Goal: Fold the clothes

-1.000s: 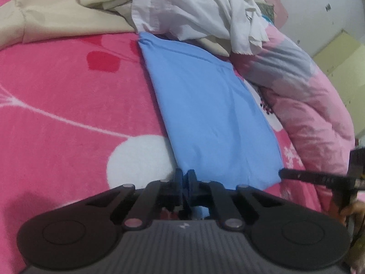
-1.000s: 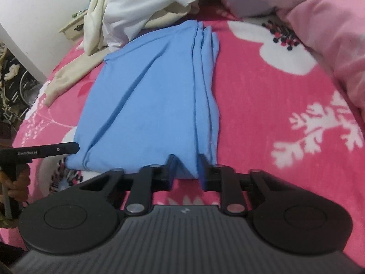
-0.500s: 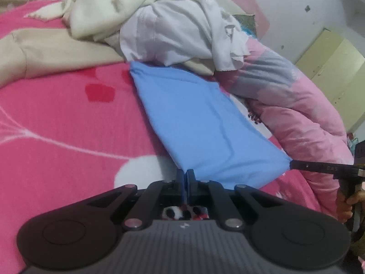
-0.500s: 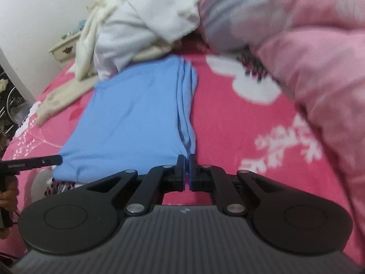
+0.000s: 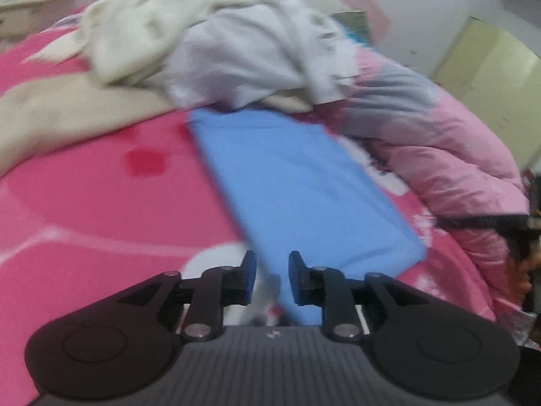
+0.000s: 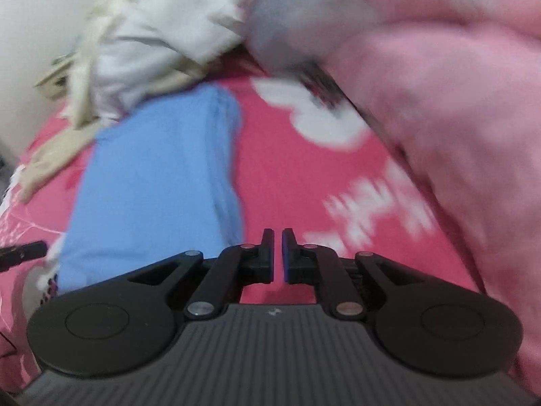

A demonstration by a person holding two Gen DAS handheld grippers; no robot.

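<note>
A folded blue garment (image 5: 304, 186) lies flat on the pink bed, a long strip running away from me. In the left wrist view its near corner reaches in between the fingers of my left gripper (image 5: 270, 267), which stands open around it without pinching it. In the right wrist view the blue garment (image 6: 152, 176) lies to the left of my right gripper (image 6: 278, 247). That gripper's fingers stand a narrow gap apart with only blanket showing between them. Both views are blurred by motion.
A heap of white and cream clothes (image 5: 203, 34) sits at the far end of the garment, with a beige piece (image 5: 67, 111) to its left. A bulky pink quilt (image 6: 439, 101) fills the right side. The flowered pink blanket (image 5: 84, 203) covers the bed.
Both grippers, shut on the garment's near corners half a second ago, have let go. The left has opened wide, the right only slightly and now sits right of the cloth.
</note>
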